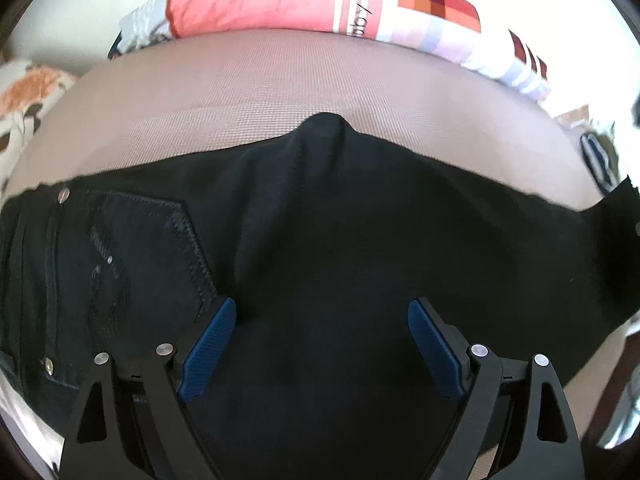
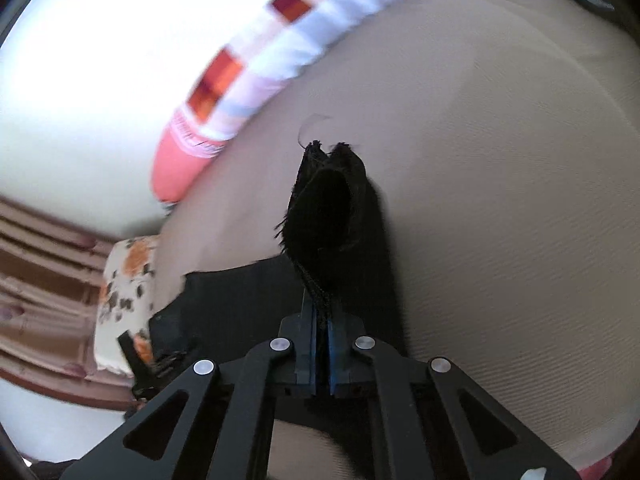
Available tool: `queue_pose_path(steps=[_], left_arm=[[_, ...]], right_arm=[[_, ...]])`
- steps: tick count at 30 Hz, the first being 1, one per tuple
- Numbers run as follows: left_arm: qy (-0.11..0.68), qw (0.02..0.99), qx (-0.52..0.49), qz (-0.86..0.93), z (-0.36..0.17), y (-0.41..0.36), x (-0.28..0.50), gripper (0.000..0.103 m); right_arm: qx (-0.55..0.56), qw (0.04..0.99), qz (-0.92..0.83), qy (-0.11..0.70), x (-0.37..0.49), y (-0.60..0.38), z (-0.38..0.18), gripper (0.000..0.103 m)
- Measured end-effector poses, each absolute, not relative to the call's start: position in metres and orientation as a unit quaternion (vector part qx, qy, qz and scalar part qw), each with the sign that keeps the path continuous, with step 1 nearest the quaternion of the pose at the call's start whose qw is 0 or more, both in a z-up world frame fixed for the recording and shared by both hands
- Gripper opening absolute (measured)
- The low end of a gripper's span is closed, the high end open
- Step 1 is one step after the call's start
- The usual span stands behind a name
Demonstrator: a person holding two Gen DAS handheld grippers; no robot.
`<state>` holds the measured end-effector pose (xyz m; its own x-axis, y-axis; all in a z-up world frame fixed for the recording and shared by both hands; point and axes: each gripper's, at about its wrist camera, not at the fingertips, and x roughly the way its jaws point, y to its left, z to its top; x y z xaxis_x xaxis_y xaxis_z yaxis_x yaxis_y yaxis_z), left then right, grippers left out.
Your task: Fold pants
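Black pants [image 1: 320, 220] lie across a beige bed surface [image 1: 240, 92], with a back pocket [image 1: 140, 248] and rivets at the left. My left gripper [image 1: 322, 312] hovers just above the dark cloth, its blue pads [image 1: 208, 352] spread wide with nothing pinched between them. In the right wrist view my right gripper [image 2: 322, 312] is shut on the frayed hem of a pant leg [image 2: 332, 208], which stands up from between the pads, lifted off the bed surface [image 2: 500, 200]. The rest of the pants [image 2: 240, 292] trails down to the left.
A pink and checked pillow [image 1: 280, 0] lies along the far edge of the bed; the same pillow [image 2: 248, 88] shows in the right wrist view. A floral cushion [image 2: 128, 300] sits at the bed's left, with wooden slats [image 2: 40, 280] beyond.
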<state>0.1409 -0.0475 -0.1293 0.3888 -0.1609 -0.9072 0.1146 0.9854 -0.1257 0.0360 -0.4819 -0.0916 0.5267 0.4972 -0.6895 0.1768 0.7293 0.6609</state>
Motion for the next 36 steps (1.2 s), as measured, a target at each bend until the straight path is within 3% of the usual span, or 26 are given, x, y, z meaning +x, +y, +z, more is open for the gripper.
queue_pose_path(steps=[7, 15, 26, 29, 36], left_arm=[[0.516, 0.848, -0.072, -0.097, -0.100, -0.017, 0.124, 0.088], [0.480, 0.864, -0.104, -0.107, -0.067, 0.016, 0.112, 0.088], [0.481, 0.854, -0.142, -0.140, -0.066, 0.031, 0.111, 0.088], [0.491, 0.842, -0.154, -0.161, -0.067, 0.028, 0.113, 0.088], [0.527, 0.794, -0.200, -0.229, -0.079, 0.006, 0.128, 0.085]], right_arm=[[0.321, 0.794, 0.157, 0.492, 0.081, -0.375, -0.078, 0.005], [0.260, 0.767, 0.226, 0.541, 0.129, -0.243, -0.109, 0.005], [0.192, 0.742, 0.266, 0.585, 0.149, -0.133, -0.155, 0.006], [0.170, 0.750, 0.254, 0.586, 0.147, -0.125, -0.151, 0.014], [0.206, 0.798, 0.209, 0.526, 0.121, -0.189, -0.105, 0.044]])
